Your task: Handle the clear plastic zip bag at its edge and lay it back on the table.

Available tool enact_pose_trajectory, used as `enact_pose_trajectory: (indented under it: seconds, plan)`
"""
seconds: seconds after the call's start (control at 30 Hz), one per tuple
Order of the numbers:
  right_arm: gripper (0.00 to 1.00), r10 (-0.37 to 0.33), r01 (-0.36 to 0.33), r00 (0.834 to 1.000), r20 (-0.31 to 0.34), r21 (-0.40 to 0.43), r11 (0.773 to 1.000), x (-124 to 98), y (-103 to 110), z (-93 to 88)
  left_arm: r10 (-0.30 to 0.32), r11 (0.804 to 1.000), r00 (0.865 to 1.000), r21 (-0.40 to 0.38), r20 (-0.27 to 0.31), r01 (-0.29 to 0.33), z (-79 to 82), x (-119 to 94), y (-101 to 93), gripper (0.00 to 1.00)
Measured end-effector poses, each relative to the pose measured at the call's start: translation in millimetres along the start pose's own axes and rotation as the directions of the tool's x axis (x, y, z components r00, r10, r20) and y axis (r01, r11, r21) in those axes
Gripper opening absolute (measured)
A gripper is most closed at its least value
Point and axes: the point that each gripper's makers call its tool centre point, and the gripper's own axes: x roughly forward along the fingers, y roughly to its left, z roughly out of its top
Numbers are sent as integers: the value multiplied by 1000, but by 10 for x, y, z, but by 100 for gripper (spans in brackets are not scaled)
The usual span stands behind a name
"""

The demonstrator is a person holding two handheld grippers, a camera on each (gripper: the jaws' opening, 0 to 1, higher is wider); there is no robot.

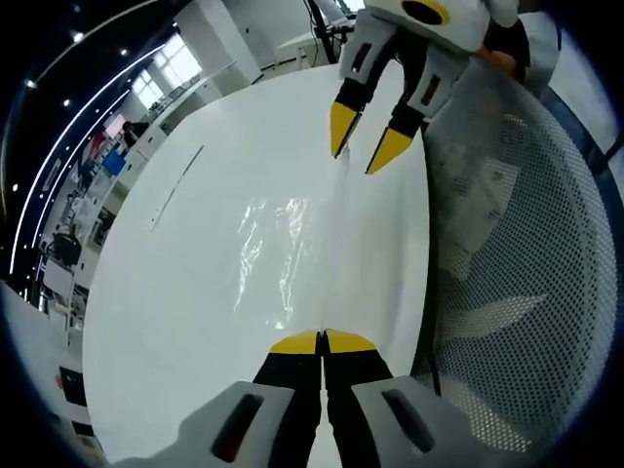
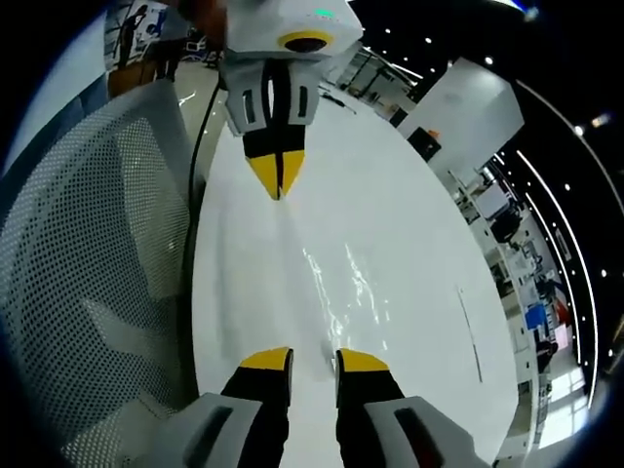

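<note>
A clear plastic zip bag (image 1: pixel 278 244) lies stretched on the white table (image 1: pixel 166 292), visible mostly by its glints. My left gripper (image 1: pixel 321 341) is shut at the bag's near edge, its yellow tips pressed together. The right gripper (image 1: pixel 364 141) comes in from the top, open, with its tips on either side of the bag's far edge. In the right gripper view my own gripper (image 2: pixel 314 362) is open over the table (image 2: pixel 419 244), the bag (image 2: pixel 341 283) glints just beyond it, and the shut left gripper (image 2: pixel 279 175) pinches the far end.
A grey mesh chair back (image 1: pixel 517 273) stands against the table's edge, also seen in the right gripper view (image 2: pixel 88 244). A thin dark line (image 1: pixel 175 185) marks the tabletop. A black cable (image 2: pixel 200 146) runs along the table edge. Desks and equipment fill the room behind.
</note>
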Motion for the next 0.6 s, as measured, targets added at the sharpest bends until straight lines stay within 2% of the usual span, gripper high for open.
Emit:
enact_pose_trajectory:
  seconds: [0.1,0.17,0.3,0.4,0.6]
  plan:
    - [10,2,-2,1000,-3,-8,1000,36,7,35,-4,1000,1000,6,-3,4,-9,-15,-35,0]
    - [2,4,-4,1000,-3,-8,1000,38,15,47,-5,1000,1000,7,-8,6,-22,-16,-40,0]
    - [0,14,-14,1000,7,7,1000,29,42,55,-6,1000,1000,-3,-12,6,-44,-21,-23,0]
    - [0,23,-23,1000,-3,-51,998,31,98,41,-4,1000,1000,-3,-18,4,-51,-10,-20,0]
    - [0,24,-24,1000,-5,-37,999,18,107,26,-4,1000,1000,-2,-29,4,-74,6,-29,0]
